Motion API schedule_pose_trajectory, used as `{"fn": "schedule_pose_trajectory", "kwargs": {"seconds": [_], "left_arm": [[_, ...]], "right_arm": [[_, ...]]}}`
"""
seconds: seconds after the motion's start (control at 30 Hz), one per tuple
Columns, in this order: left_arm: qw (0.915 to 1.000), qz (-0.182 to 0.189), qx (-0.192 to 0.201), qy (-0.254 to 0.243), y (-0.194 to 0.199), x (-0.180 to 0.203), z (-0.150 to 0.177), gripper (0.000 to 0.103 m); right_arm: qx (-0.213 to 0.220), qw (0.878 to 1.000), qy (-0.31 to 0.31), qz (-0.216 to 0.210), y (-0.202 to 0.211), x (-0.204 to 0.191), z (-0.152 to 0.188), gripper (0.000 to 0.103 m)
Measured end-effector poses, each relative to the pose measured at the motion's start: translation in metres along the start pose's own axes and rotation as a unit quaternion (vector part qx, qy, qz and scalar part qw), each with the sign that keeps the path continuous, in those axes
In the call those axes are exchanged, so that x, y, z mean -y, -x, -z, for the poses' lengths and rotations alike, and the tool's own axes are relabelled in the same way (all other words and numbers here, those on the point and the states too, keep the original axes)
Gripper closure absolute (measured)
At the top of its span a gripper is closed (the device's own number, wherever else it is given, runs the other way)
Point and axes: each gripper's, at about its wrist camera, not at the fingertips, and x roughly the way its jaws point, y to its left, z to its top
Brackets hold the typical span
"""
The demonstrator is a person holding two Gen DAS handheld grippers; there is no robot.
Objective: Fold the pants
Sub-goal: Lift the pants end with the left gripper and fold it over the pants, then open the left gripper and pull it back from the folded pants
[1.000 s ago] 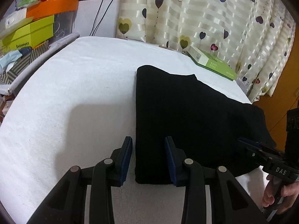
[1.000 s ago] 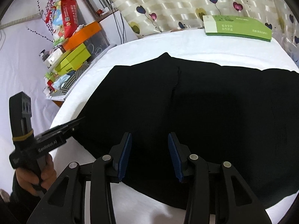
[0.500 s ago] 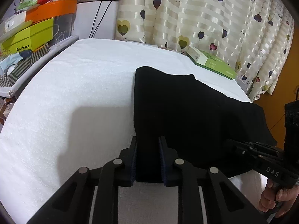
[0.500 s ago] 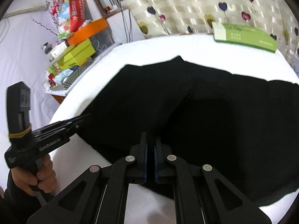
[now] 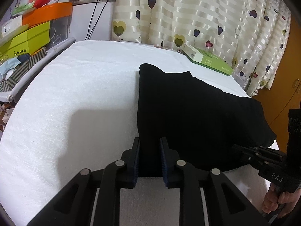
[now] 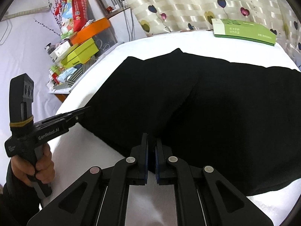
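Observation:
Black pants [image 5: 191, 113] lie folded on the white table cover [image 5: 75, 103]; they fill the middle of the right wrist view [image 6: 216, 103]. My left gripper [image 5: 149, 146] is shut on the near left corner of the pants. My right gripper [image 6: 151, 146] is shut on the near edge of the pants further right. Each gripper shows in the other's view, the right one [image 5: 263, 158] at the pants' near right edge, the left one [image 6: 75, 114] at their left corner. Both grasped edges sit a little above the cover.
A green and white box [image 5: 207, 60] lies at the far edge of the table by the heart-print curtain [image 5: 188, 15]. Stacked yellow and orange boxes [image 5: 28, 33] stand off the left side. A wooden door [image 5: 282, 94] is at the right.
Both grippers went from open to shut on the near edge of the pants. Both have lifted and pulled that edge slightly toward me.

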Motion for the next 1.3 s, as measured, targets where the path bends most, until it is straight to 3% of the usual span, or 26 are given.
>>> {"fn": "schedule_pose_trajectory", "kwargs": {"seconds": [0.1,0.3,0.43,0.53,0.63,0.73,0.97,1.03,1.1,1.3], "left_arm": [[1.0,0.0,0.003,0.003,0.003,0.0,-0.001,0.079],[0.9993,-0.007,0.035,-0.01,0.015,0.007,-0.023,0.079],[0.9987,0.0,0.046,-0.021,0.004,0.014,-0.048,0.079],[0.9996,0.007,0.02,-0.017,-0.025,0.015,-0.057,0.079],[0.9996,-0.003,-0.013,-0.024,-0.051,0.016,-0.045,0.079],[0.9996,0.0,-0.004,-0.027,-0.049,0.015,-0.041,0.079],[0.9995,-0.006,0.01,-0.028,-0.018,0.024,-0.03,0.079],[0.9995,0.001,0.011,-0.028,-0.01,0.032,-0.021,0.08],[0.9994,0.008,0.008,-0.034,-0.004,0.041,-0.01,0.08],[0.9986,-0.005,-0.006,-0.052,-0.012,0.055,0.004,0.08]], "right_arm": [[0.007,1.0,0.007,0.007,0.007,0.002,-0.004,0.087],[0.055,0.998,0.001,0.019,0.024,0.015,-0.023,0.085],[0.055,0.998,-0.004,0.013,0.016,0.02,-0.03,0.085],[0.028,0.999,0.002,0.024,0.004,0.025,-0.025,0.085],[0.011,1.0,-0.008,0.027,-0.001,0.034,-0.018,0.085],[0.02,1.0,-0.004,0.024,0.013,0.037,-0.014,0.085],[0.044,0.996,-0.012,0.072,0.054,0.053,0.006,0.084],[0.053,0.996,-0.031,0.07,0.063,0.062,0.014,0.08],[0.047,0.994,-0.051,0.089,0.065,0.075,0.02,0.061],[0.061,0.991,-0.068,0.098,0.088,0.085,0.028,0.061]]}}
